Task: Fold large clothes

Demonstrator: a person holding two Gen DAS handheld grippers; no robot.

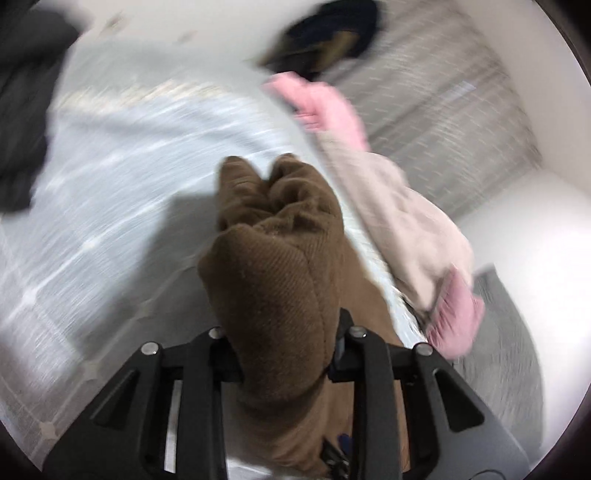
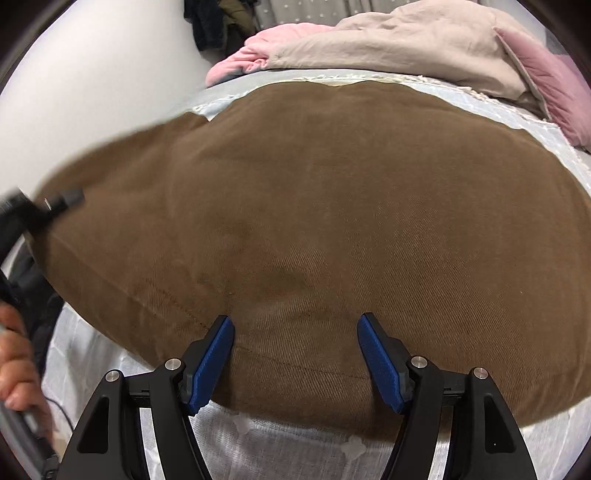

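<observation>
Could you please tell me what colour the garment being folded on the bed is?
The garment is brown, with a fine diagonal weave; the right wrist view shows it best.

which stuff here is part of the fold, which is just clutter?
In the job:
brown garment, spread on the bed
left gripper, shut on a bunch of it
right gripper, open over its near edge

Lying about:
pink and beige bedding
dark clothes by the wall
</observation>
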